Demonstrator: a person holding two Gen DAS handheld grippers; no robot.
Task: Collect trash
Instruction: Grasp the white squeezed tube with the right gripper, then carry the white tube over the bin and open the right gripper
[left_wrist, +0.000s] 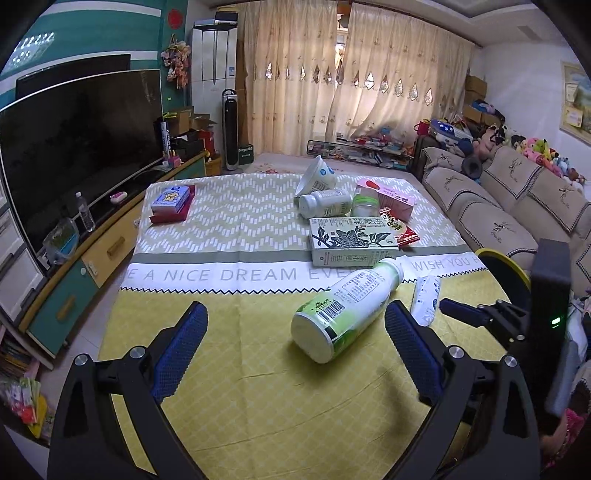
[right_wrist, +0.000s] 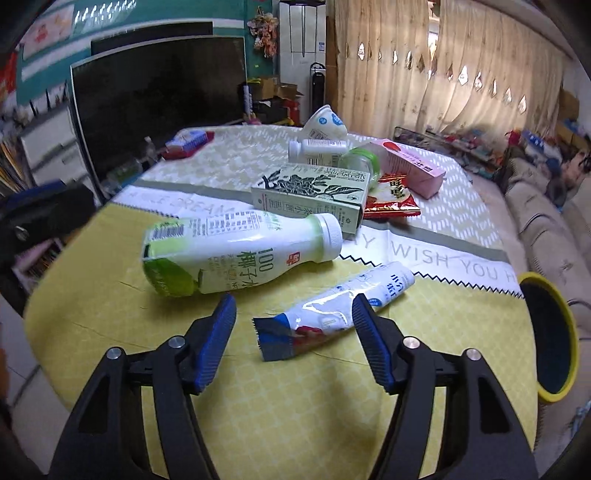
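A green-and-white drink bottle (left_wrist: 343, 310) lies on its side on the yellow tablecloth; it also shows in the right wrist view (right_wrist: 240, 254). A flattened white-and-blue tube (right_wrist: 332, 310) lies beside it, partly seen in the left wrist view (left_wrist: 426, 299). My left gripper (left_wrist: 295, 314) is open, just short of the bottle's base. My right gripper (right_wrist: 293, 306) is open, its fingers on either side of the tube's crimped end. Behind lie a green carton (left_wrist: 354, 240), a red snack bag (right_wrist: 391, 199), a pink carton (right_wrist: 413, 166), a white bottle (left_wrist: 325, 203) and a paper cup (left_wrist: 317, 177).
A yellow-rimmed bin (right_wrist: 550, 332) stands at the table's right edge. A blue box on a red box (left_wrist: 171, 203) sits far left on the table. A TV (left_wrist: 77, 147) on a cabinet is to the left, a sofa (left_wrist: 498, 206) to the right.
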